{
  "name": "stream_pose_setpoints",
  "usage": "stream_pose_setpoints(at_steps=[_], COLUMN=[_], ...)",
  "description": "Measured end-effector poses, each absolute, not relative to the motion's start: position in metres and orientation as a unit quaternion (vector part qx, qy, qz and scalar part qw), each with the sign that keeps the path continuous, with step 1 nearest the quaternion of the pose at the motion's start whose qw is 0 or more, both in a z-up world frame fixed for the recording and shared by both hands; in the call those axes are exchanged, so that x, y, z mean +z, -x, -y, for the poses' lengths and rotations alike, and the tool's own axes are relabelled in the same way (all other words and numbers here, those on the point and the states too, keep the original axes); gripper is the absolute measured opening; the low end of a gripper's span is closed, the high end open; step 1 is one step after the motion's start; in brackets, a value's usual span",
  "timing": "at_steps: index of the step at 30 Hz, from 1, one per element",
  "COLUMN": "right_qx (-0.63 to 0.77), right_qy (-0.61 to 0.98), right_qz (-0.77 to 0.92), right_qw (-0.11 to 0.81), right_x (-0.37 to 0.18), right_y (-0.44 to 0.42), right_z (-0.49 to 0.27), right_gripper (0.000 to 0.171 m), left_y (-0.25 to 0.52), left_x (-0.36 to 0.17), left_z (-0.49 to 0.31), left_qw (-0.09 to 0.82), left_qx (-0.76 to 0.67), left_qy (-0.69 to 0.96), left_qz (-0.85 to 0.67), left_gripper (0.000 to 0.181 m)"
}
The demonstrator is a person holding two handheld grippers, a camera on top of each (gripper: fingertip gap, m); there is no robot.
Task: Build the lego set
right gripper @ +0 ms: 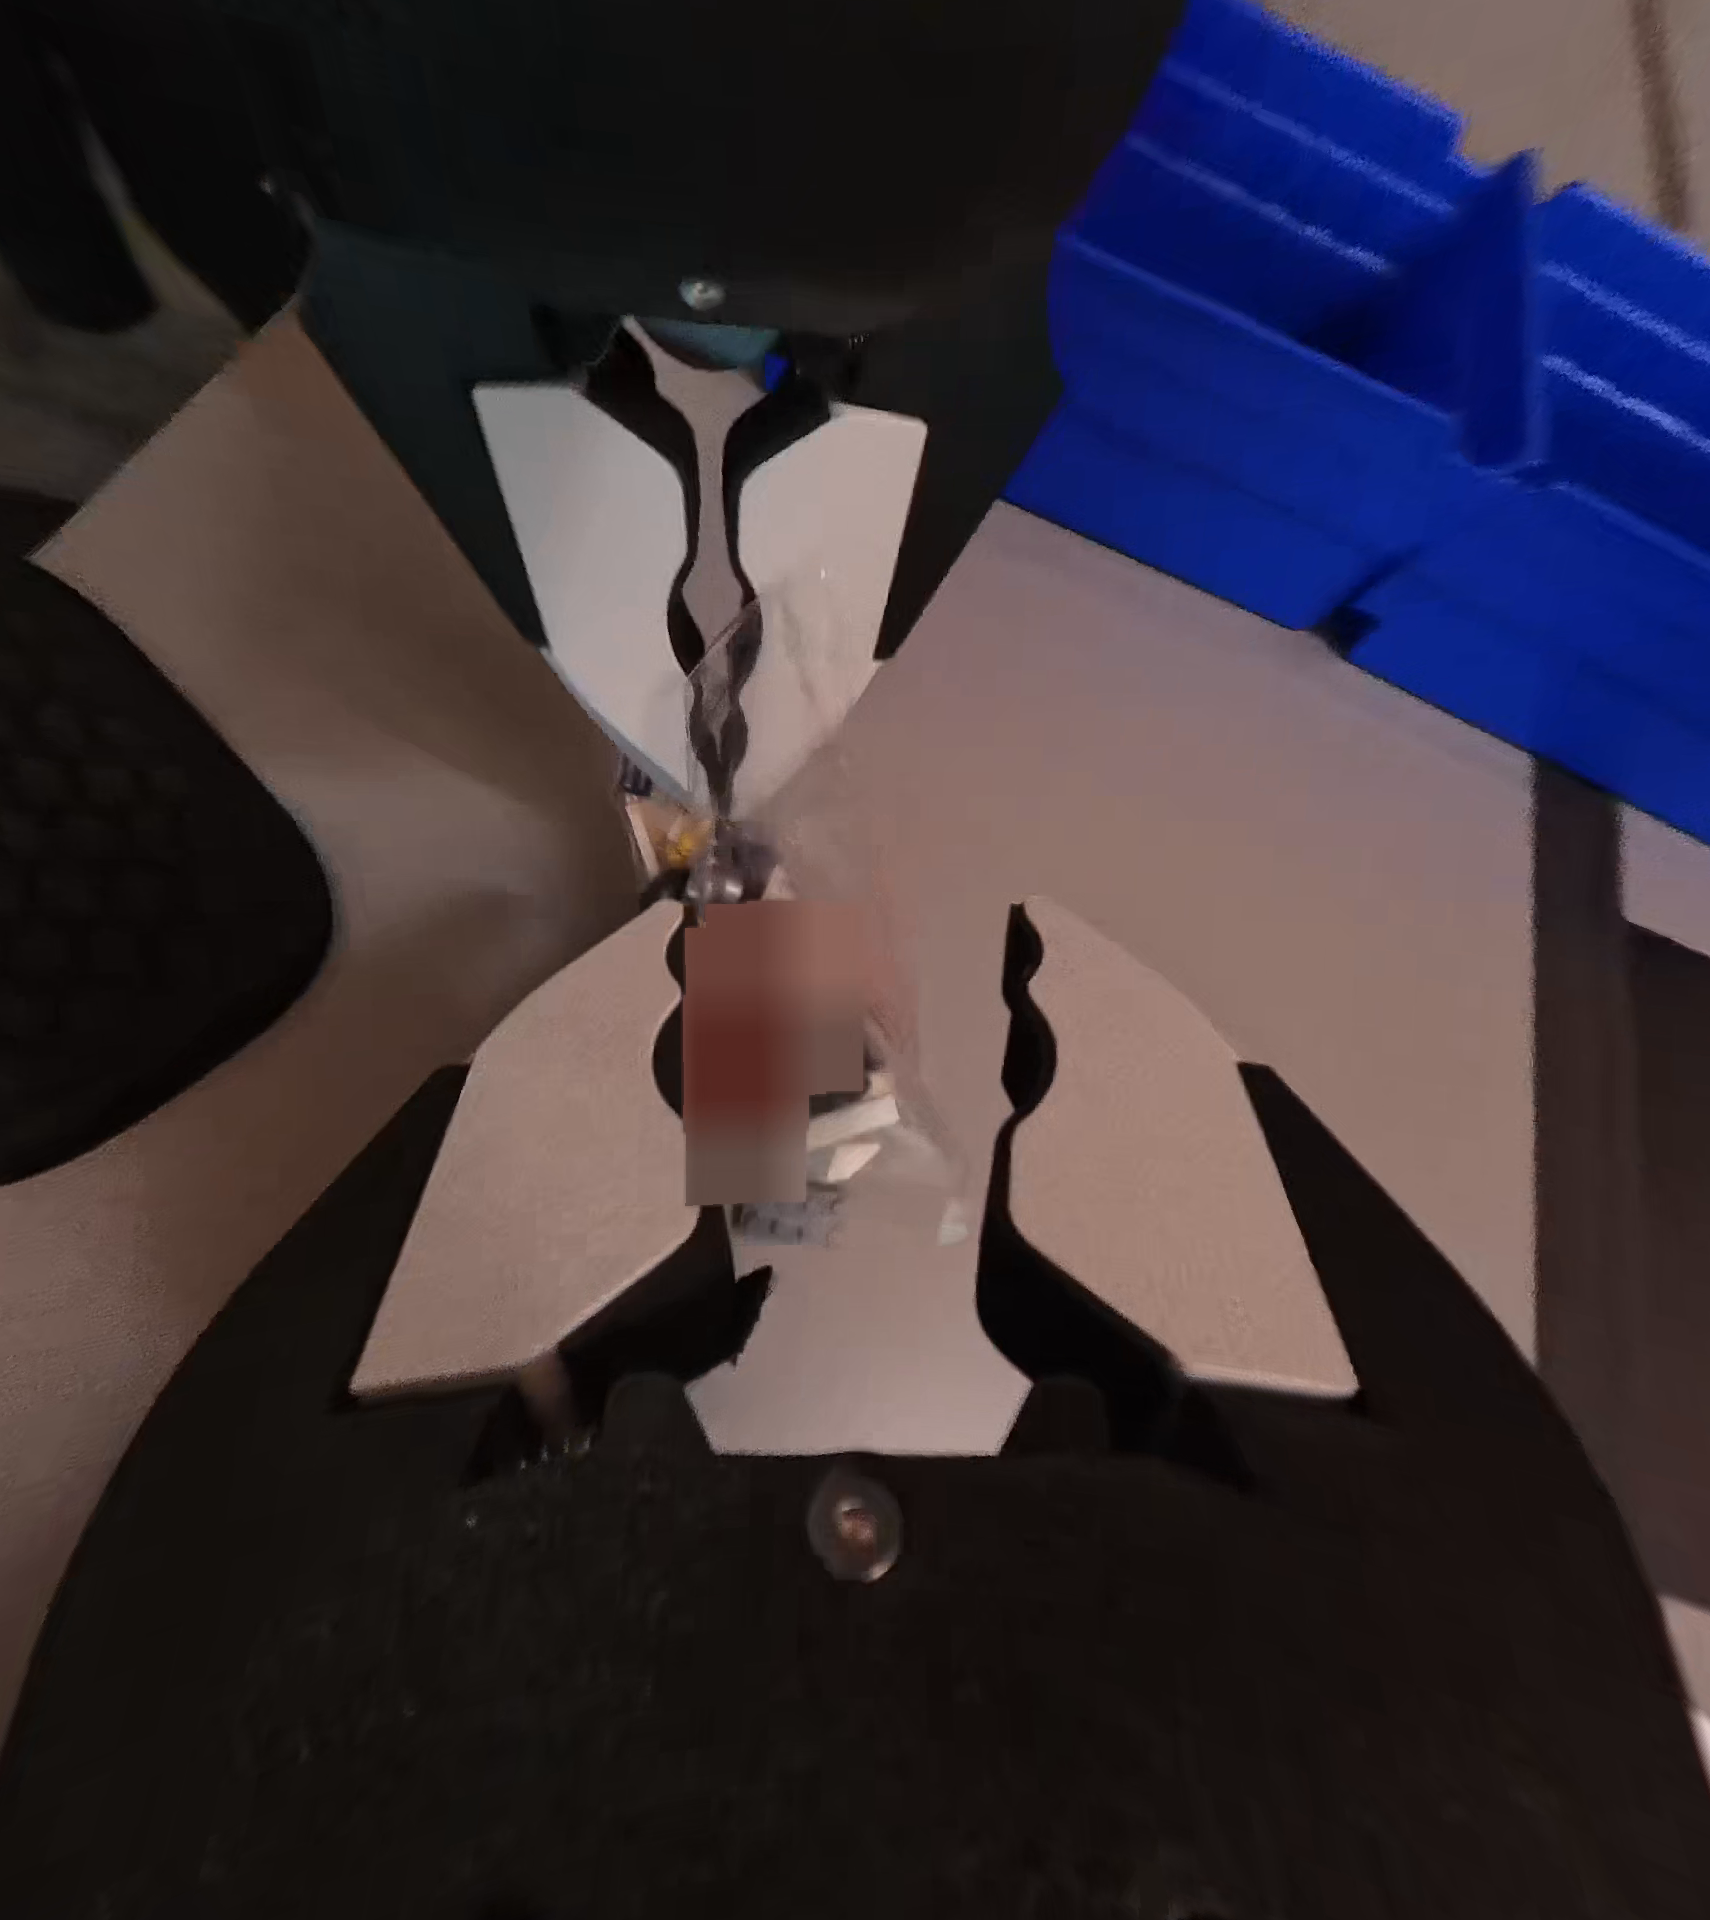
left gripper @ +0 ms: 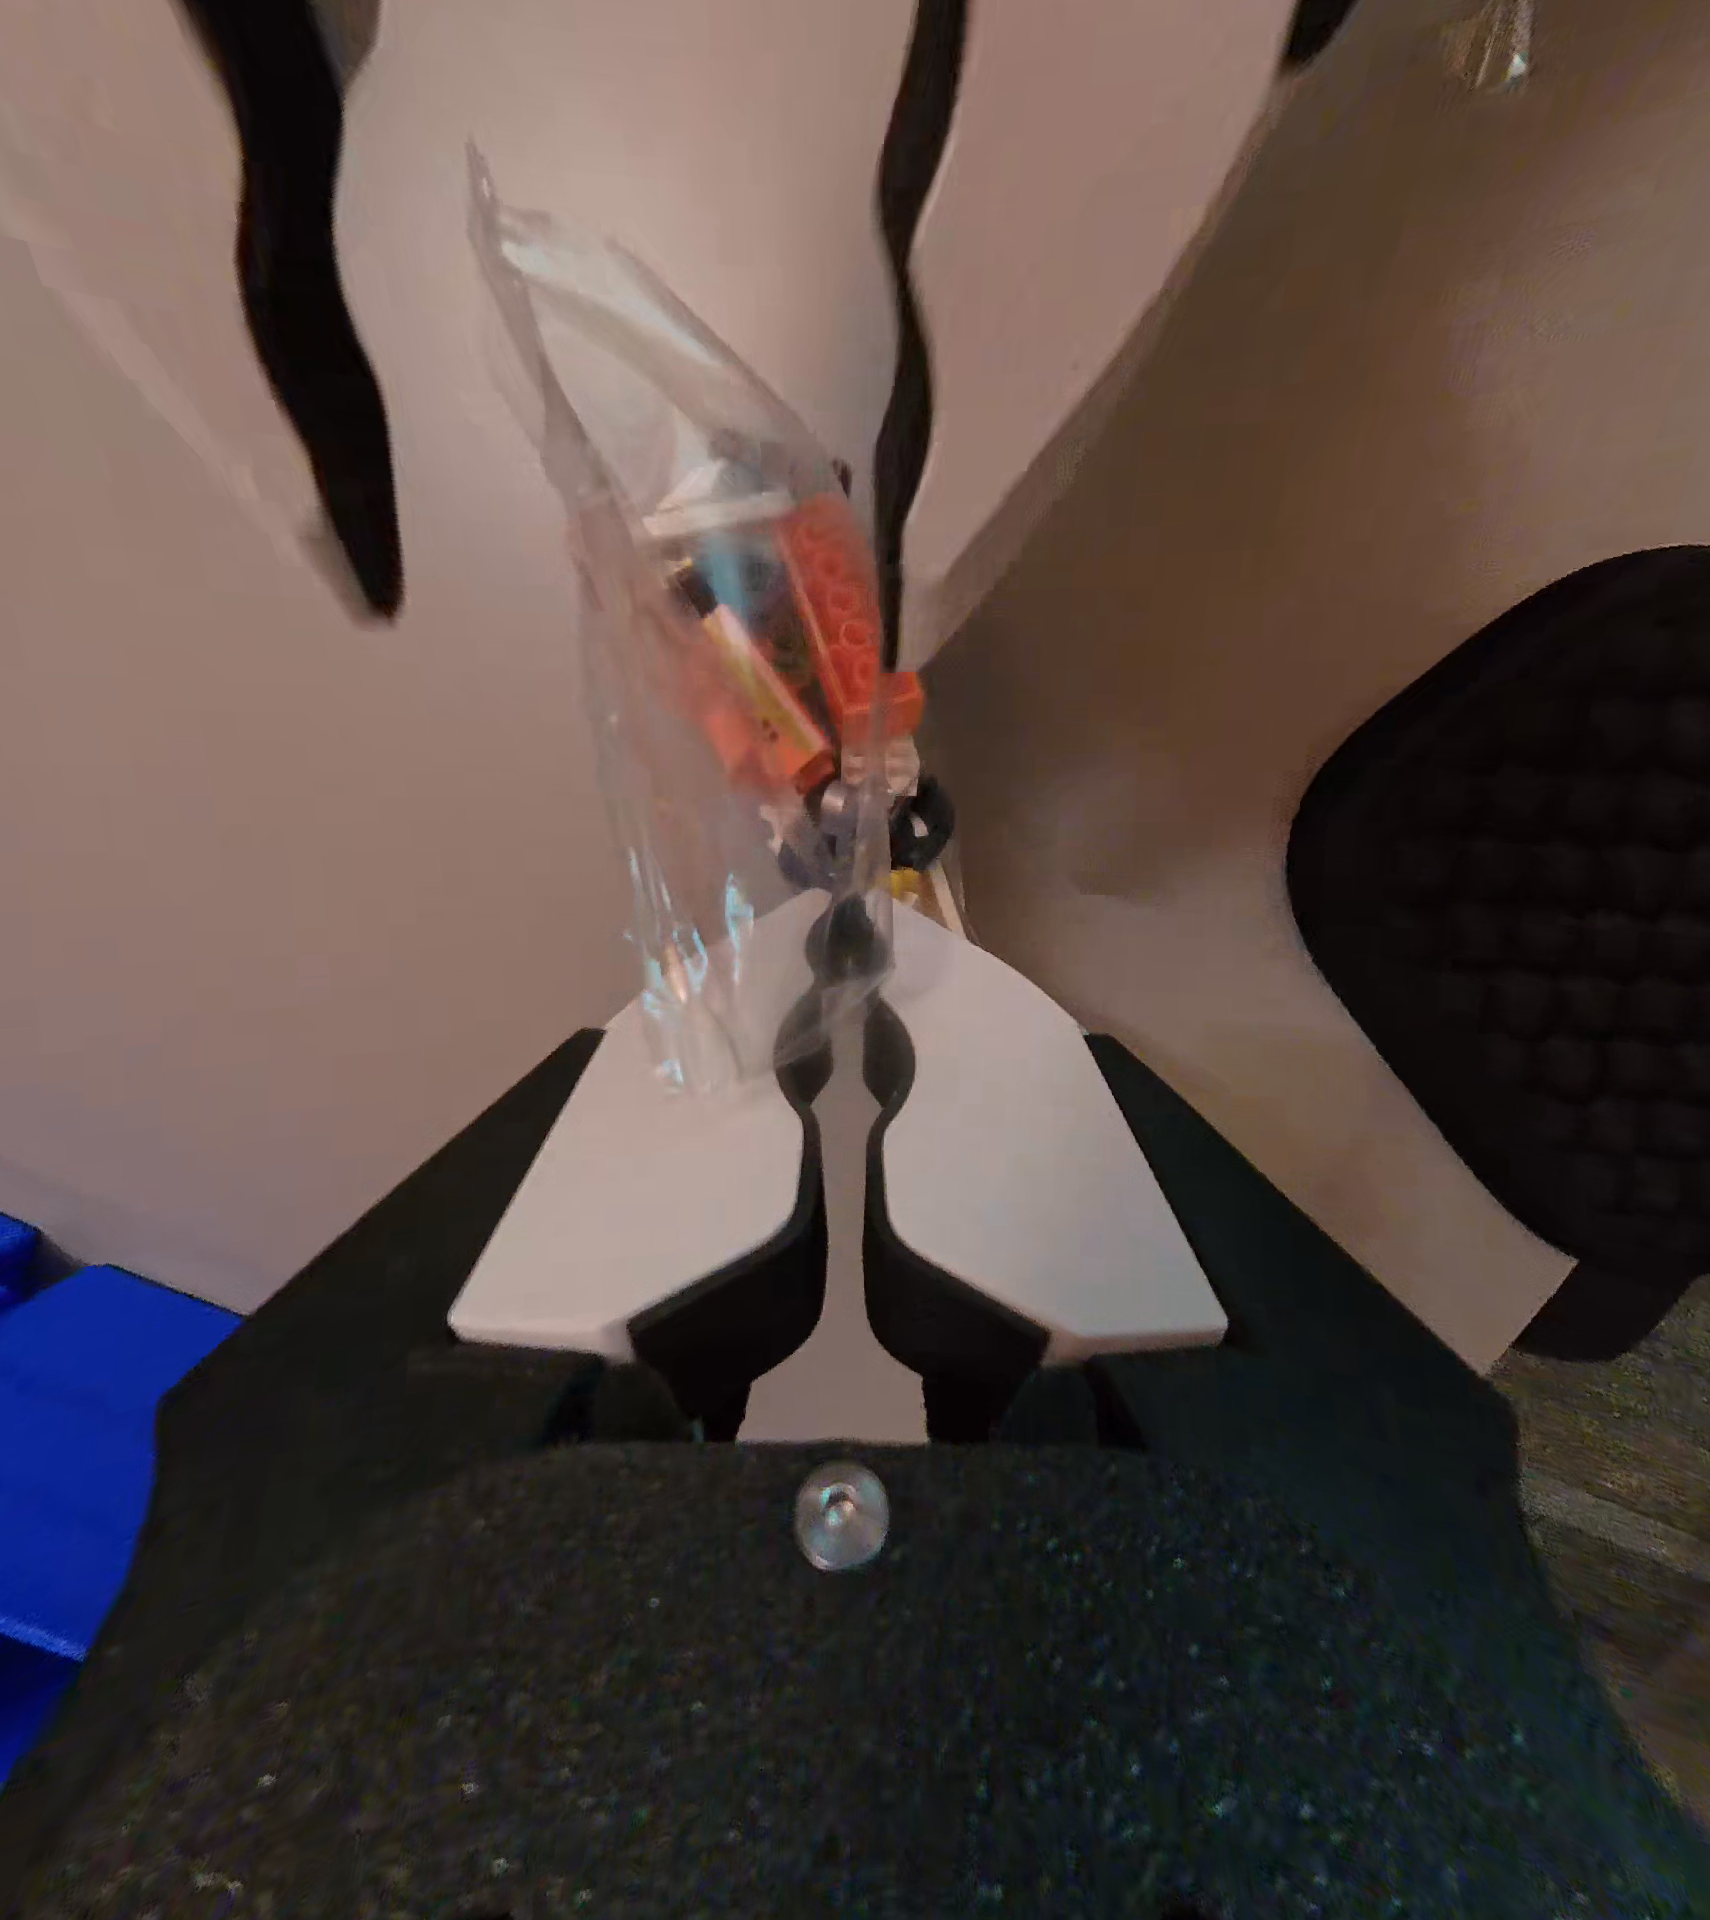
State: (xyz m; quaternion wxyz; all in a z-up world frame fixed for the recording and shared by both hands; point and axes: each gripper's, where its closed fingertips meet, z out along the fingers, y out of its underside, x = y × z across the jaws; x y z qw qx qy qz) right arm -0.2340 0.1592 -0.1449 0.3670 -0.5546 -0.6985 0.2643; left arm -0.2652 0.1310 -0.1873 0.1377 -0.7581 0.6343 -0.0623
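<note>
Pale table (left gripper: 103,831) bears blue bins (right gripper: 1453,416); black chair (left gripper: 1609,935) stands alongside.

Left hand-held gripper (left gripper: 843,966): black body, white finger plates with wavy black pads, jaws nearly closed, tips pinched together on the lower end of the clear plastic bag of lego pieces (left gripper: 726,644), which stands up past the tips. In the right wrist view it (right gripper: 716,790) faces the right one head-on, tips pointed toward it.

Right hand-held gripper (right gripper: 846,925): same build, jaws spread wide, fingers either side of the bag's upper part, no contact I can confirm. In the left wrist view its two dark fingers (left gripper: 311,343) hang in from the top edge, well apart, blurred.
</note>
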Motion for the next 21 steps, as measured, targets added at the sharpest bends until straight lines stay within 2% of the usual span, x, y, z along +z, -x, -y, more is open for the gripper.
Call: stream_pose_setpoints(at_steps=[1, 3, 5, 12, 17, 19, 21], right_qx=[0.265, 0.273, 0.29, 0.28, 0.341, 0.38, 0.412], right_qy=[0.552, 0.54, 0.535, 0.513, 0.527, 0.538, 0.556], right_qz=[0.706, 0.716, 0.718, 0.731, 0.687, 0.655, 0.619], right_qw=[0.357, 0.348, 0.338, 0.353, 0.367, 0.371, 0.371], right_x=[-0.149, -0.152, -0.154, -0.158, -0.153, -0.153, -0.158], right_y=[0.24, 0.25, 0.259, 0.292, 0.305, 0.303, 0.299], right_z=[-0.161, -0.162, -0.16, -0.166, -0.171, -0.172, -0.176], right_gripper=[0.052, 0.02, 0.009, 0.0, 0.0, 0.0, 0.0], left_y=[0.266, 0.271, 0.28, 0.31, 0.326, 0.328, 0.328], left_x=[-0.188, -0.188, -0.188, -0.19, -0.18, -0.176, -0.175], left_z=[-0.132, -0.134, -0.135, -0.142, -0.15, -0.151, -0.152], left_qw=[0.137, 0.136, 0.133, 0.143, 0.179, 0.205, 0.238], left_qx=[-0.058, -0.055, -0.051, -0.052, -0.06, -0.081, -0.108], left_qy=[0.756, 0.758, 0.763, 0.784, 0.797, 0.801, 0.804], left_qz=[-0.637, -0.635, -0.63, -0.602, -0.574, -0.556, -0.534], left_gripper=[0.0, 0.0, 0.0, 0.0, 0.003, 0.007, 0.02])
